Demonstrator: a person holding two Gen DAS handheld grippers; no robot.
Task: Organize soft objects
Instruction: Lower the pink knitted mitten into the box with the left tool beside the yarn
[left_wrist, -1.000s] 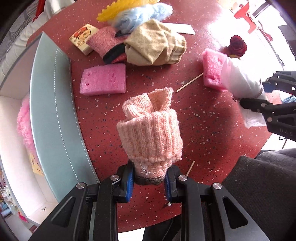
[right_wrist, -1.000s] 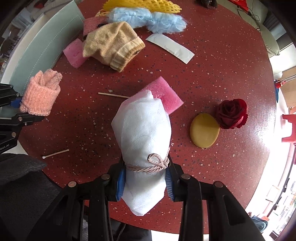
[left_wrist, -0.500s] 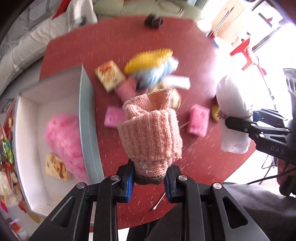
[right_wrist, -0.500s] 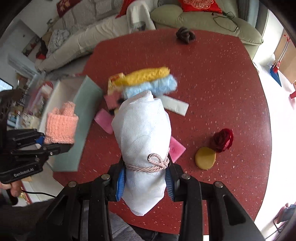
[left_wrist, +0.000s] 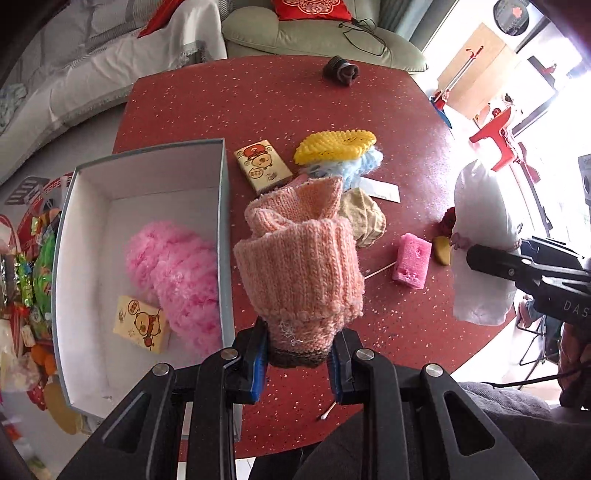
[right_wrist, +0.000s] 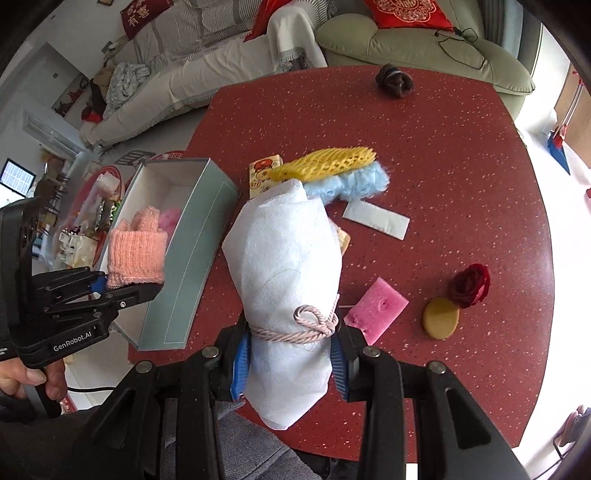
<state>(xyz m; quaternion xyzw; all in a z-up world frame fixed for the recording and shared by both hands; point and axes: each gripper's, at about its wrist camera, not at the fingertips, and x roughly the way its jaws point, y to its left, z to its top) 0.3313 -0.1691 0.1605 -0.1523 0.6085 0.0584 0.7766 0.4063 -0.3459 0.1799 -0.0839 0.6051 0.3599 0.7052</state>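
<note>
My left gripper (left_wrist: 297, 363) is shut on a rolled pink knitted sock (left_wrist: 301, 266), held high above the red table beside the open grey box (left_wrist: 225, 229). From the right wrist view that sock (right_wrist: 136, 251) hangs over the box's near end. My right gripper (right_wrist: 291, 363) is shut on a white cloth pouch (right_wrist: 286, 266) tied with a pink cord, also held well above the table. That pouch (left_wrist: 480, 229) shows at the right of the left wrist view. Inside the box lie a pink fluffy piece (left_wrist: 173, 269) and a small cartoon pack (left_wrist: 142, 325).
On the red table (right_wrist: 461, 166) lie a yellow foam net (right_wrist: 325, 164), blue fluffy piece (right_wrist: 354, 182), tan sock (left_wrist: 364, 218), pink sponge (right_wrist: 376, 314), dark red rose (right_wrist: 471, 286), yellow disc (right_wrist: 441, 317), white strip (right_wrist: 376, 219), cartoon pack (left_wrist: 262, 166) and a dark sock ball (right_wrist: 395, 81). Sofas stand behind.
Both grippers have risen high above the table with the sock and the pouch still held. The left one has swung toward the box, whose inside has come into view.
</note>
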